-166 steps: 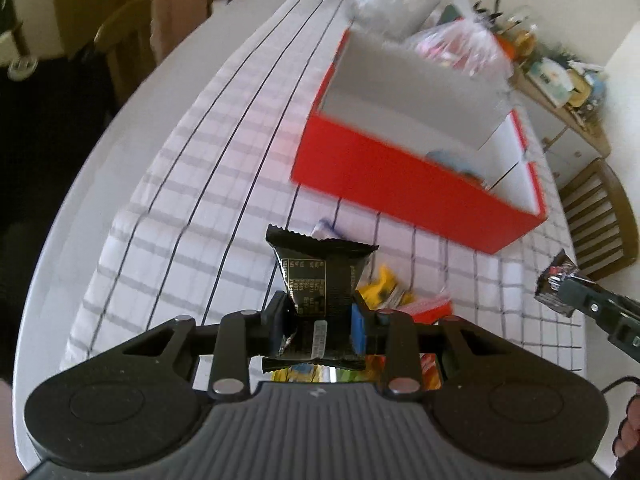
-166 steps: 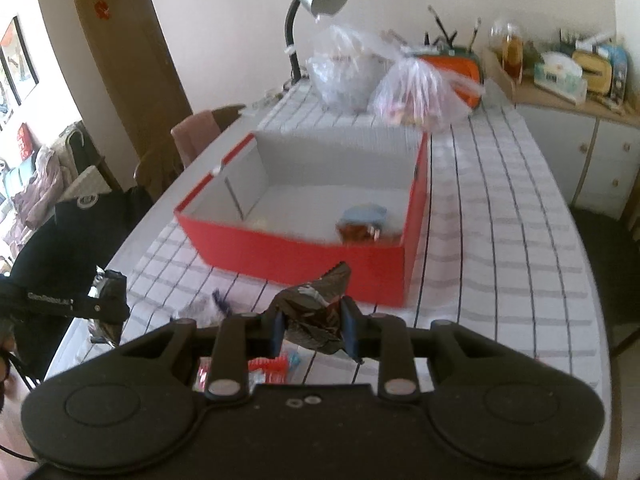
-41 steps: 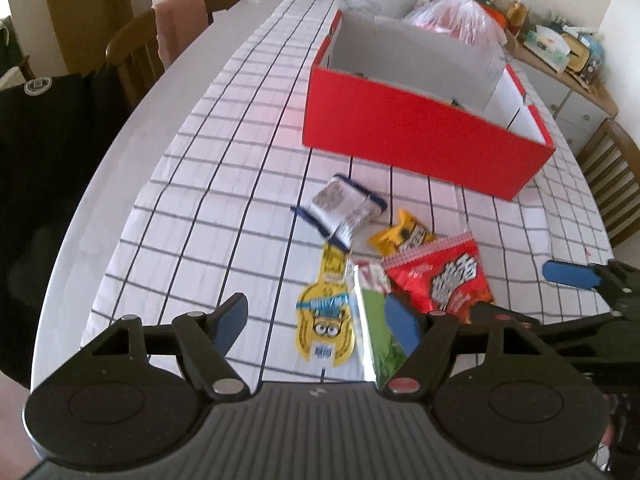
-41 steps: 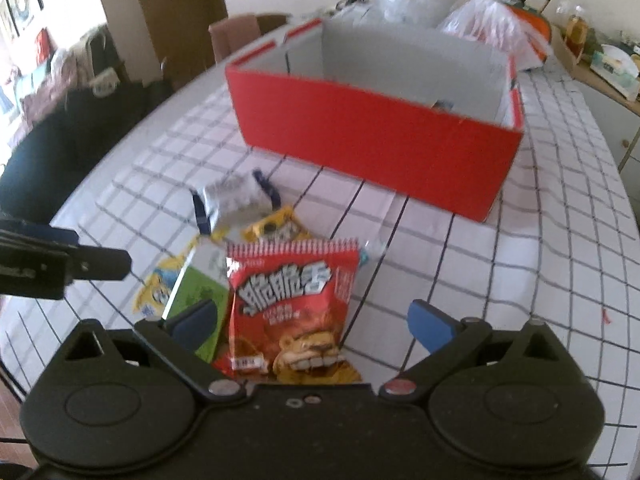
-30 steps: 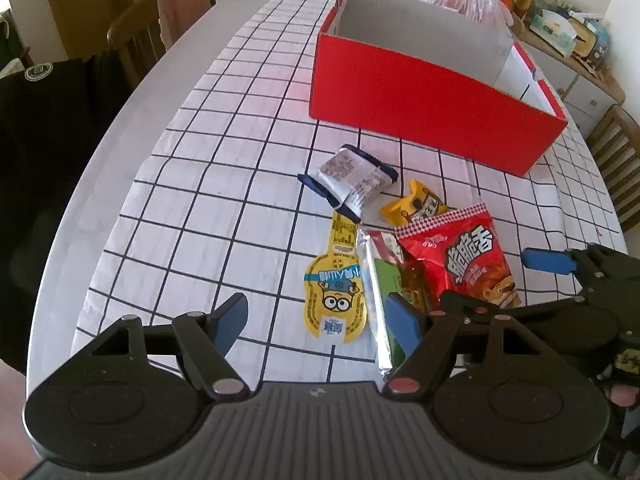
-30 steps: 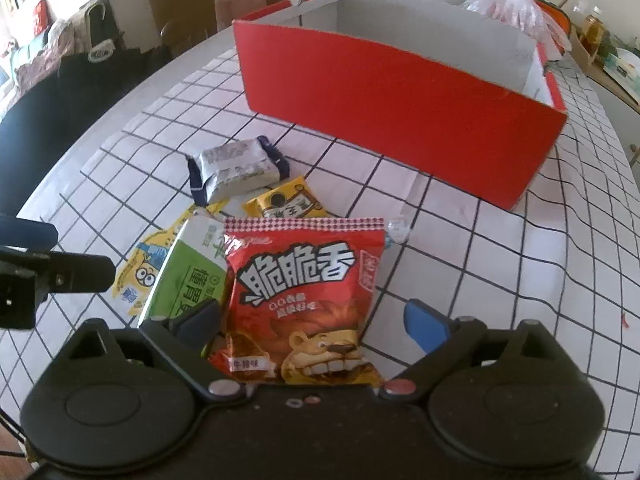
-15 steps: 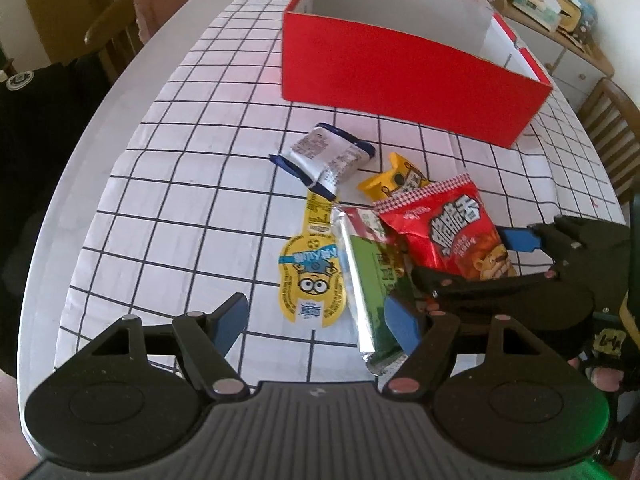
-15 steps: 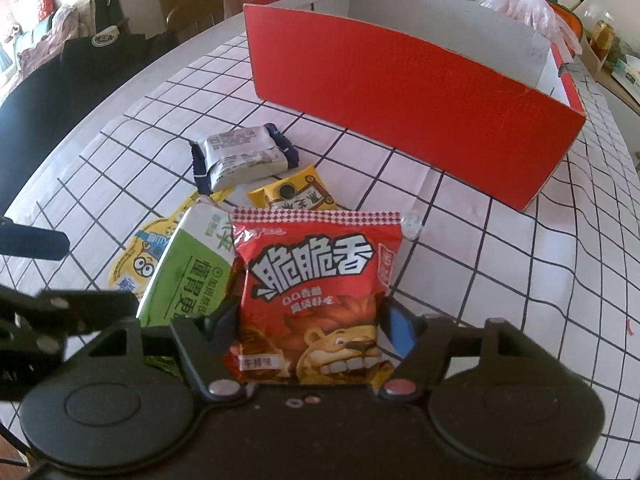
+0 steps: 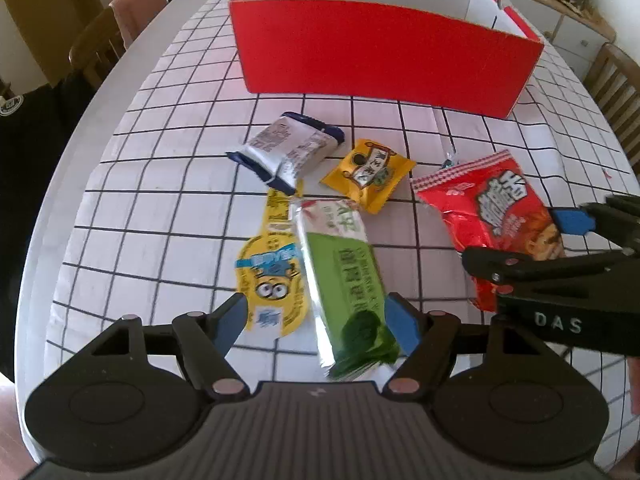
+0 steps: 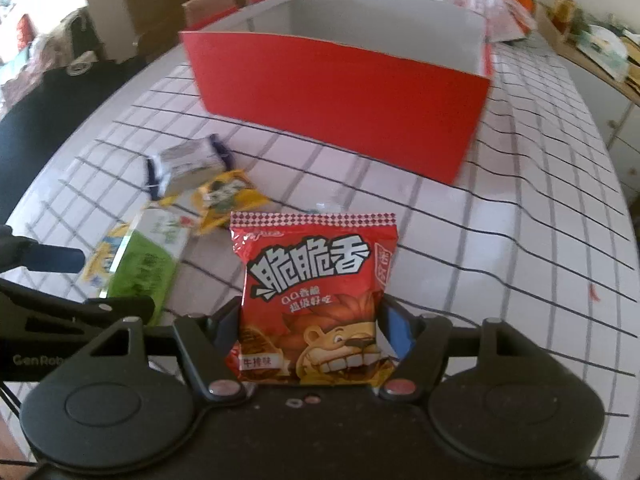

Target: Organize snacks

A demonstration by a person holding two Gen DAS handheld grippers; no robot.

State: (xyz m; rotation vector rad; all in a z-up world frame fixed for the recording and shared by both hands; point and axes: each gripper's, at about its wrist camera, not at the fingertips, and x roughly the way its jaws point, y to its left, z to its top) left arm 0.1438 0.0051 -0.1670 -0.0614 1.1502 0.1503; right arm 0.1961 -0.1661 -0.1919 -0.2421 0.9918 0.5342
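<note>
So the right gripper (image 10: 310, 328) has its fingers clamped on the lower sides of the red chip bag (image 10: 314, 300), the one with the cartoon lion on it, and the bag stands upright between them, lifted off the table (image 10: 500, 240). From the left wrist view the same red chip bag (image 9: 496, 216) sits off to the right with the right gripper (image 9: 560, 248) wrapped around its lower end. The left gripper (image 9: 316, 320) has its fingers spread apart, and they straddle the near end of the green snack pack (image 9: 344, 276) plus part of the yellow minion pouch (image 9: 272, 272); whether the right blue pad actually touches the green pack is hard to say, the near end is blurry. The green pack lies partly on top of the minion pouch. Further out on the checked tablecloth (image 9: 160, 184) there's a silver and blue wrapped snack (image 9: 286, 148), and just beside it a small yellow packet (image 9: 370, 172). Behind all that is the big red box (image 9: 380, 56), open at the top with grey inner walls, well apart from the loose snacks. A wooden chair (image 9: 100, 40) stands at the left edge of the table.
</note>
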